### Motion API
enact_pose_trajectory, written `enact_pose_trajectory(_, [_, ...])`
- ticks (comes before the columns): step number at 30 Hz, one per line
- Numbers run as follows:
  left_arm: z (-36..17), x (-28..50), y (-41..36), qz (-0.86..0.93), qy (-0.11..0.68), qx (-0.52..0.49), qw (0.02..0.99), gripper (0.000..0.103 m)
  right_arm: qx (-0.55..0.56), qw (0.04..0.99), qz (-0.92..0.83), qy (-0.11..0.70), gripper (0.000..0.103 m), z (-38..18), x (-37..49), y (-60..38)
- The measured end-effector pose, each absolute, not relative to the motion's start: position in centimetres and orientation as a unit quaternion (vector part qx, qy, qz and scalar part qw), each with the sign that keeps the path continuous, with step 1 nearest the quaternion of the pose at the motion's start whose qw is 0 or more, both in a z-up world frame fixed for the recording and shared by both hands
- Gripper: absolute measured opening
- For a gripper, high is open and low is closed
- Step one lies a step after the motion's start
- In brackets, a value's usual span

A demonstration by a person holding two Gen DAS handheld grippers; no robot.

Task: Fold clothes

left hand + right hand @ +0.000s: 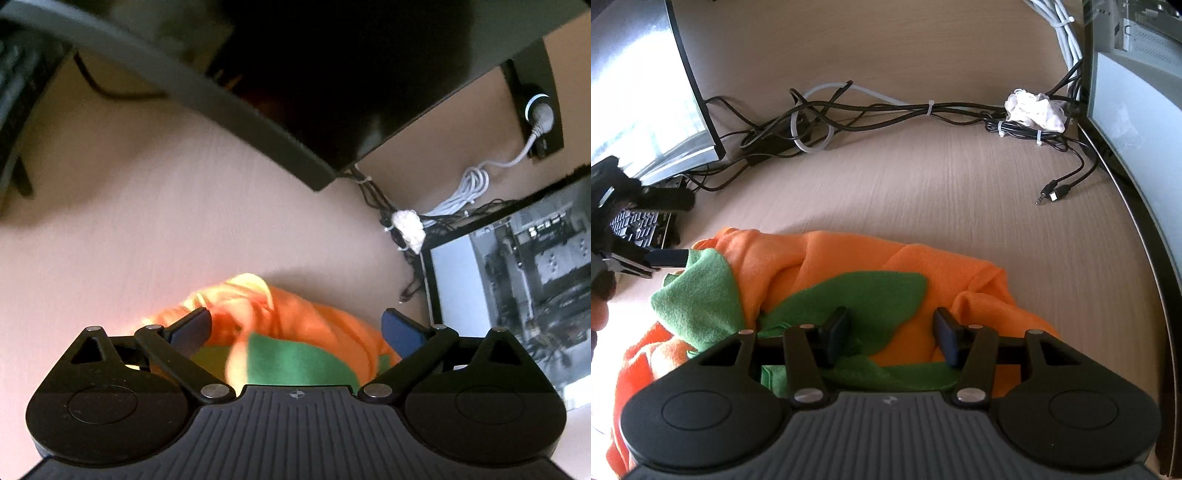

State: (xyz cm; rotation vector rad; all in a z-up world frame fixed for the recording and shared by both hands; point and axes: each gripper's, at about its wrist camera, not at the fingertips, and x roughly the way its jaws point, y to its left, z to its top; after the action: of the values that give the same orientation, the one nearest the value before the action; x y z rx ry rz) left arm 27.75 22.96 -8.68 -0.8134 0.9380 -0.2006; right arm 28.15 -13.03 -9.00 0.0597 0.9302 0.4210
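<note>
Both grippers stand wide. The crumpled orange-and-green fleece garment [849, 280] lies just beneath the right gripper [892, 334]; only its view shows the left gripper [297, 330] touching the garment's far-left green edge.

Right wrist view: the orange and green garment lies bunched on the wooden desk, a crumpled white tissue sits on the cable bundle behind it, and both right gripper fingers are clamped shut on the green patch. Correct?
Not quite. In the right wrist view the right gripper is open, its fingers spread apart over the green patch. The garment, desk, tissue and cable bundle are as stated.
</note>
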Motion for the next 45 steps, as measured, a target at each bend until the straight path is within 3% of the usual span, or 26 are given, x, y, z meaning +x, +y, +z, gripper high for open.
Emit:
enact_pose_trajectory(4, [-9.6, 29.1, 21.6, -0.083, 0.451, -0.362, 0.812, 0.095, 0.025, 0.872, 0.203, 0.446, 0.050, -9.0, 28.2, -13.1])
enact_pose_trajectory(6, [-9.7, 29.6, 20.9, -0.064, 0.454, -0.339, 0.821, 0.074, 0.024, 0.870, 0.204, 0.447, 0.050, -8.9, 28.2, -13.0])
enact_pose_trajectory(8, [-9.6, 29.7, 20.4, -0.051, 0.456, -0.308, 0.833, 0.043, 0.036, 0.867, 0.201, 0.455, 0.050, -8.5, 28.4, -13.3])
enact_pose_trajectory(11, [-9.3, 29.5, 19.8, -0.042, 0.458, -0.273, 0.845, 0.032, 0.101, 0.865, 0.200, 0.449, 0.048, -6.2, 28.8, -14.8])
enact_pose_trajectory(15, [-9.6, 28.8, 20.1, -0.042, 0.455, -0.271, 0.847, 0.029, 0.144, 0.878, 0.166, 0.426, 0.048, -3.5, 30.2, -16.7])
enact_pose_trajectory(21, [-9.6, 28.2, 20.1, -0.048, 0.456, -0.275, 0.845, 0.028, 0.186, 0.850, 0.118, 0.478, 0.042, -6.3, 32.8, -18.0])
enact_pose_trajectory(25, [-9.5, 28.7, 20.4, -0.065, 0.465, -0.287, 0.835, 0.044, 0.241, 0.811, 0.132, 0.517, 0.038, -9.1, 34.4, -18.5])
enact_pose_trajectory(27, [-9.3, 29.2, 20.0, -0.064, 0.466, -0.281, 0.837, 0.044, 0.252, 0.807, 0.139, 0.516, 0.030, -9.9, 35.1, -18.2])
enact_pose_trajectory(28, [-9.1, 29.4, 19.5, -0.058, 0.463, -0.266, 0.843, 0.038, 0.259, 0.804, 0.144, 0.515, 0.029, -10.0, 35.5, -18.0])
enact_pose_trajectory(30, [-8.3, 29.4, 18.8, -0.051, 0.452, -0.236, 0.859, 0.024, 0.261, 0.807, 0.161, 0.505, 0.012, -9.8, 36.2, -17.1])
enact_pose_trajectory(31, [-7.4, 29.1, 18.7, -0.054, 0.438, -0.226, 0.869, 0.018, 0.259, 0.809, 0.171, 0.499, 0.010, -9.6, 36.5, -16.5])
enact_pose_trajectory(40, [2.2, 22.8, 19.6, -0.077, 0.291, -0.131, 0.945, 0.015, 0.106, 0.897, 0.278, 0.328, 0.007, 1.1, 30.6, -13.5])
enact_pose_trajectory(42, [1.6, 20.9, 19.6, -0.085, 0.300, -0.124, 0.942, 0.016, 0.062, 0.906, 0.292, 0.301, 0.007, 2.4, 28.1, -13.1])
enact_pose_trajectory(45, [-1.2, 18.7, 19.9, -0.084, 0.356, -0.125, 0.922, 0.016, 0.035, 0.894, 0.287, 0.344, 0.007, -0.7, 25.4, -12.5])
